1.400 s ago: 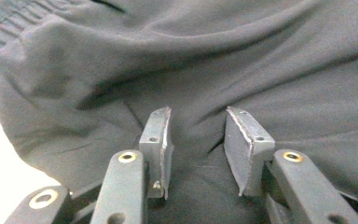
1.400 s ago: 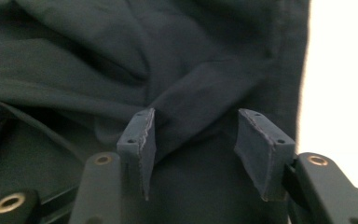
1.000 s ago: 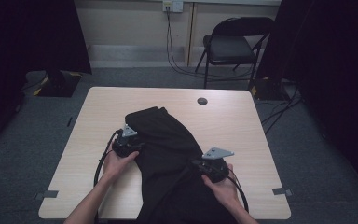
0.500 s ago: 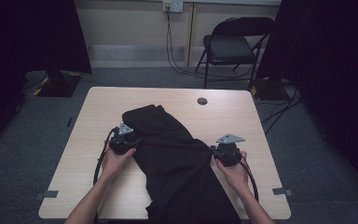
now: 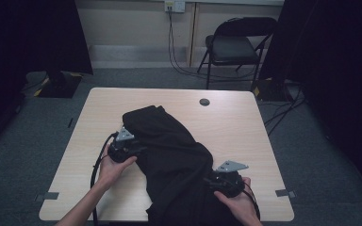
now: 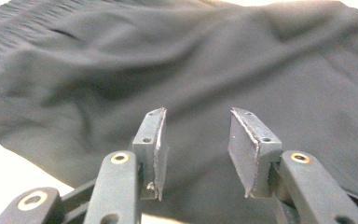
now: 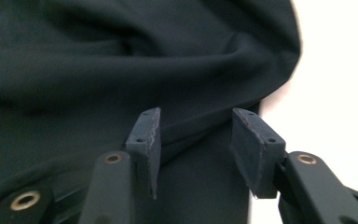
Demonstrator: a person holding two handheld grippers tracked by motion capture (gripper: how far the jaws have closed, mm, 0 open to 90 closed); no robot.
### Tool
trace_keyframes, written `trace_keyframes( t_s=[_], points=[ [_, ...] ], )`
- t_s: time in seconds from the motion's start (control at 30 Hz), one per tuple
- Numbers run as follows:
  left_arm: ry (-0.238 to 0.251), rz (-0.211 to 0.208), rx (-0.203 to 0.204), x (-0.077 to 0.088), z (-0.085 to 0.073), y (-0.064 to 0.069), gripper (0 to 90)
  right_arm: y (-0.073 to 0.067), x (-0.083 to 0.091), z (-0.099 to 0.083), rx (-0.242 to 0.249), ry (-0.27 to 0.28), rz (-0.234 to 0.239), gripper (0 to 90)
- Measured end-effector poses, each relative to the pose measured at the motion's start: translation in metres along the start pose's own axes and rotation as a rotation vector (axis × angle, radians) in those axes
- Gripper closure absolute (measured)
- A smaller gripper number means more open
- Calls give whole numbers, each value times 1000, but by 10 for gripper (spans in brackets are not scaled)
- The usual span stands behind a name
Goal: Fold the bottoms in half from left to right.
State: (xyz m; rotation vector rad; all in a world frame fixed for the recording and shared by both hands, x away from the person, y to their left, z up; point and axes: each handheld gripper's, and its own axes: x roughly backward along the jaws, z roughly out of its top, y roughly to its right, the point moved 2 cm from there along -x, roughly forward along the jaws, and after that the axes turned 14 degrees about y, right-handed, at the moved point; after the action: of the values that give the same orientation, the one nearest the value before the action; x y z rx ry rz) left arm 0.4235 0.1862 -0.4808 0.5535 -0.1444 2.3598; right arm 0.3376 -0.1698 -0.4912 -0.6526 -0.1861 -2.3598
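Left gripper (image 5: 133,149) sat at cloth's left edge, jaws half open, just widened, holding nothing. Black cloth (image 5: 174,155) lay rumpled across table (image 5: 245,127), not yet flat. Right gripper (image 5: 217,181) had just let go, jaws apart.

I'm in a studio-like lab: black curtains (image 5: 37,33), folding chair (image 5: 235,44), wall socket (image 5: 175,5), carpet (image 5: 311,155).
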Motion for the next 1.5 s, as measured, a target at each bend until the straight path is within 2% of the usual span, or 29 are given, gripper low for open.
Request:
trace_keyframes(
  t_s=[0.07, 0.2, 0.27, 0.3, 0.33, 0.4, 0.47, 0.53, 0.57, 0.7, 0.77, 0.87, 0.9, 0.93, 0.97, 1.03, 1.1, 1.13, 1.2, 1.27, 1.3, 1.33, 1.37, 1.4, 1.43, 1.5],
  points=[
    [-15, -25, 17, 3, -7, 4, 582, -5, -2, -1, -2, -3, 18, 509],
    [-74, -29, -7, -8, -18, 5, 586, -14, -12, 0, 10, -14, 39, 474],
    [-97, -24, -17, -12, -23, 5, 584, -21, -16, -1, 51, -32, 35, 472],
    [-92, -20, -18, -13, -23, 5, 583, -23, -19, -3, 75, -46, 33, 481],
    [-94, -13, -34, -14, -23, 5, 580, -23, -20, -4, 92, -62, 13, 507],
    [-90, 0, -48, -14, -24, 7, 580, -22, -19, -6, 103, -60, 12, 589],
    [-89, 7, -57, -15, -24, 8, 579, -20, -14, -7, 126, -66, -10, 762],
    [-82, 10, -54, -15, -25, 7, 580, -14, -7, -9, 114, -76, -16, 882],
    [-80, 11, -56, -16, -25, 5, 580, -12, -3, -9, 112, -81, -19, 891],
    [-72, 30, -49, -17, -25, 2, 582, -1, 16, -12, 112, -81, -53, 900],
    [-69, 38, -51, -18, -24, 0, 582, 9, 29, -15, 115, -87, -91, 900],
    [-75, 40, -41, -19, -23, -1, 582, 26, 41, -24, 82, -125, -129, 899],
    [-84, 42, -50, -19, -22, -2, 582, 29, 46, -28, 53, -124, -116, 895],
    [-86, 40, -41, -19, -22, -2, 581, 28, 49, -28, 50, -119, -99, 886],
    [-86, 38, -41, -19, -22, -2, 581, 26, 51, -28, 60, -106, -89, 849],
    [-86, 29, -39, -19, -22, -3, 578, 22, 51, -23, 64, -69, -83, 718],
    [-96, 19, -40, -18, -20, -2, 566, 21, 46, -13, 47, 0, -78, 635],
    [-89, 11, -43, -16, -18, -2, 562, 21, 43, -8, 48, 17, -81, 629],
    [-32, -3, -26, -11, -10, 3, 558, 20, 31, 5, 55, 53, -62, 645],
    [2, -27, -14, -9, -5, 8, 559, 19, 11, 19, 69, 84, -31, 658],
    [2, -42, -13, -10, -5, 12, 558, 18, 0, 26, 68, 84, -16, 671],
    [-11, -58, -24, -13, -7, 16, 558, 16, -12, 31, 83, 85, -6, 674],
    [-40, -66, -50, -16, -9, 19, 558, 15, -24, 37, 94, 85, 7, 678],
    [-73, -83, -55, -20, -13, 22, 557, 14, -37, 42, 97, 88, 30, 683],
    [-98, -84, -79, -24, -17, 25, 554, 13, -50, 46, 100, 84, 43, 686],
    [-94, -74, -99, -25, -21, 27, 540, 11, -73, 51, 116, 71, 52, 682]
  ],
)
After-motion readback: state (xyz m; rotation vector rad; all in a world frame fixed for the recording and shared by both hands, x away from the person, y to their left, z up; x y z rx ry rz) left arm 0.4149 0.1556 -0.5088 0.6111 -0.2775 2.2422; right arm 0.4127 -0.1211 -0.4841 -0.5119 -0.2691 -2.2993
